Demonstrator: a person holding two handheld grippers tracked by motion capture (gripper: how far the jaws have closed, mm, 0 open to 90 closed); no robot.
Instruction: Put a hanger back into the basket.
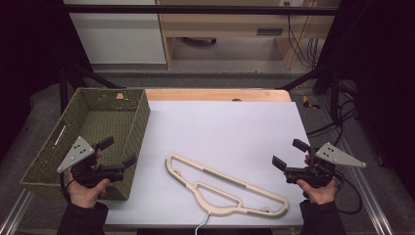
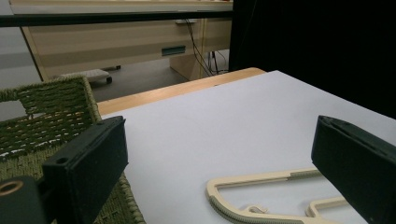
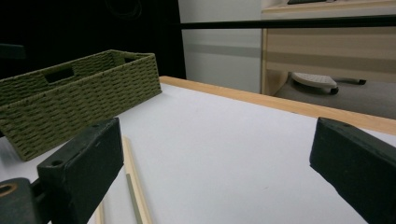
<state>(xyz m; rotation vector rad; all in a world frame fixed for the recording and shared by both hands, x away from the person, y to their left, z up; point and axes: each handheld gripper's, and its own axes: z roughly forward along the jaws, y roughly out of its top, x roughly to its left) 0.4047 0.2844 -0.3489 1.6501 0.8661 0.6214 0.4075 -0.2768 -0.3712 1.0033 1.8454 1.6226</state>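
Observation:
A pale wooden hanger-shaped frame [image 1: 222, 175] lies flat on the white table top [image 1: 225, 122], slanting from centre towards the near right. My left gripper [image 1: 117, 152] is held above the near right corner of a green woven basket [image 1: 142, 117], open with nothing between its jaws. In the left gripper view the left gripper [image 2: 219, 140] looks over the frame's end [image 2: 261, 178]. My right gripper [image 1: 289, 153] hovers open near the table's right edge, just right of the frame. In the right gripper view the right gripper [image 3: 217, 140] faces the basket [image 3: 84, 98], with a bar of the frame [image 3: 133, 182] by one jaw.
The basket holds nothing that I can see and takes up the table's left side. A wooden strip [image 1: 215, 94] runs along the table's far edge. A thin cable [image 1: 200, 225] hangs at the near edge. Dark metal frame bars and cables [image 1: 337, 122] stand at the right.

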